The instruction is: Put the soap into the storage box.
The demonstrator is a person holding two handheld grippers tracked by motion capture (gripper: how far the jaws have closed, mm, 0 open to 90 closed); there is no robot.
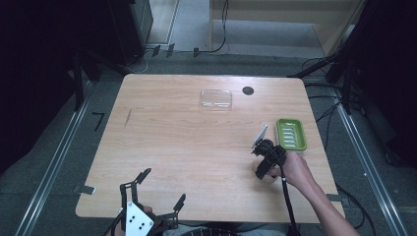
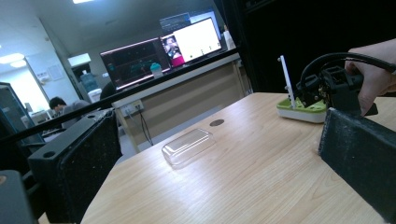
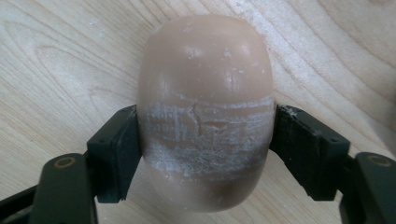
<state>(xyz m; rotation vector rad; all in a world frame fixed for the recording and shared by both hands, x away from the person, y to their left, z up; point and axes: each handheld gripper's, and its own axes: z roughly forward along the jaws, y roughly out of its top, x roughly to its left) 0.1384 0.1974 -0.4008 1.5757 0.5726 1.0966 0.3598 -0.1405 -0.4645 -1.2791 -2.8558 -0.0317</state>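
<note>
My right tool (image 3: 205, 149) clamps the soap bar (image 3: 205, 112) across its middle on the desk (image 1: 196, 147), just beside the green soap dish (image 1: 291, 133), presumably its destination, while my left tool (image 1: 160, 189) idles open.

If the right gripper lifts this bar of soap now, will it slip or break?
The soap looks solid and stiff, so it probably will not bend. Its rounded, smooth sides could slip between the right gripper jaws. White scrape marks across its middle suggest a soft surface that dents easily.
</note>
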